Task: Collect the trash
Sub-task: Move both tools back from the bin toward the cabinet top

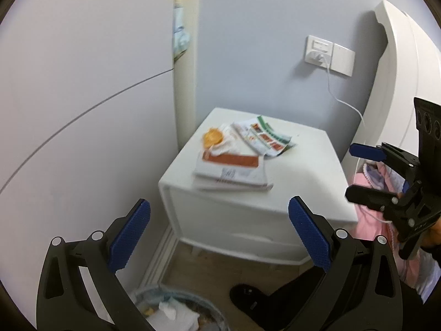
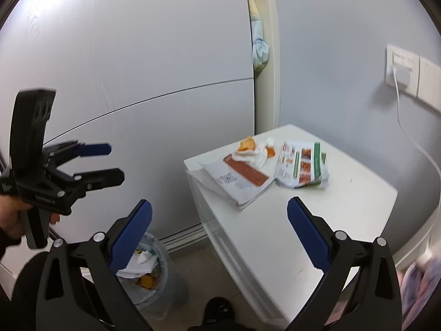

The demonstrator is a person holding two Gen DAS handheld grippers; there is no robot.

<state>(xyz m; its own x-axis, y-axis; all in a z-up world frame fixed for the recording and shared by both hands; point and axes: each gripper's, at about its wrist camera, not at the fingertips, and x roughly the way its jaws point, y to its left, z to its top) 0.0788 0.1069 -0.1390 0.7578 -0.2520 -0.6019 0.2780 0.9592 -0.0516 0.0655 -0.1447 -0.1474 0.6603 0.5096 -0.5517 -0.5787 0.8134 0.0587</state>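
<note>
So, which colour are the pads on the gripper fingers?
Blue pads, clearest in the right wrist view.

1. A nightstand (image 2: 317,215) stands in the corner, wardrobe (image 2: 124,82) to its left, bed (image 1: 399,69) to its right.
2. On its top lie a booklet (image 2: 237,179) at the front edge, peel (image 2: 246,143) and tissue (image 2: 259,155) on the booklet's far end, and a leaflet (image 2: 300,168) to the right.
3. A bin (image 2: 154,275) sits on the floor, left of the nightstand.
4. A wall socket (image 2: 399,66) is behind it, with a cable (image 2: 405,127) plugged in.
</note>
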